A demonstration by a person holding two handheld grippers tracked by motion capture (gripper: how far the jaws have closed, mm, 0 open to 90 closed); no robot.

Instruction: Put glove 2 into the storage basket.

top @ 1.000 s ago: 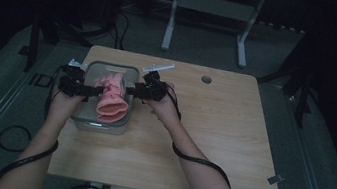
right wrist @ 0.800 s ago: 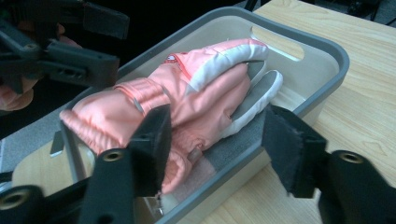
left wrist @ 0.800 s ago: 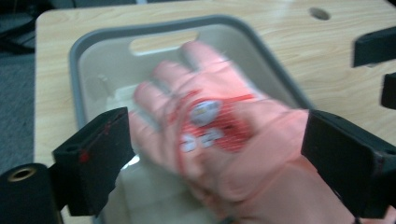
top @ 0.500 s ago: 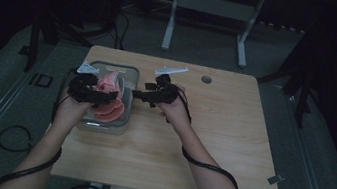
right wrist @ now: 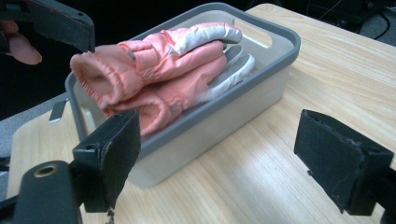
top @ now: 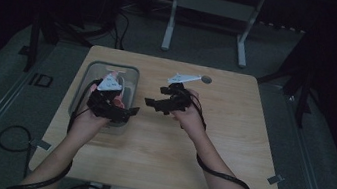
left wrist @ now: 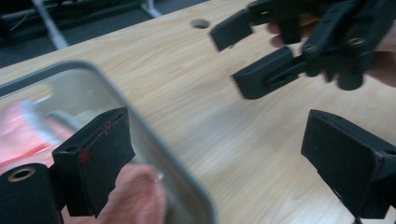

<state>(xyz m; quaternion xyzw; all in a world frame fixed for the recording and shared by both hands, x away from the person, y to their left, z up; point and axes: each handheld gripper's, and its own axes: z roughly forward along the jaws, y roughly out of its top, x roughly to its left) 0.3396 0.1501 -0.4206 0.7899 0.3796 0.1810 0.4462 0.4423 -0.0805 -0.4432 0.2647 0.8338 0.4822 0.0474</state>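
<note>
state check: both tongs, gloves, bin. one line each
Left tongs: open, holding nothing, over the bin's near edge.
Right tongs: open, holding nothing, above the table beside the bin.
Gloves: pink and white pair, lying stacked in the bin, cuffs sticking over its rim.
Bin: grey, upright on the table, no lid on it.
Table: wooden, bin at its left side.

High view: overhead, facing forward-down on whole tabletop (top: 231,134). Both gripper views: close, low over tabletop. All three share grey bin (top: 89,73) (left wrist: 154,140) (right wrist: 280,56).
</note>
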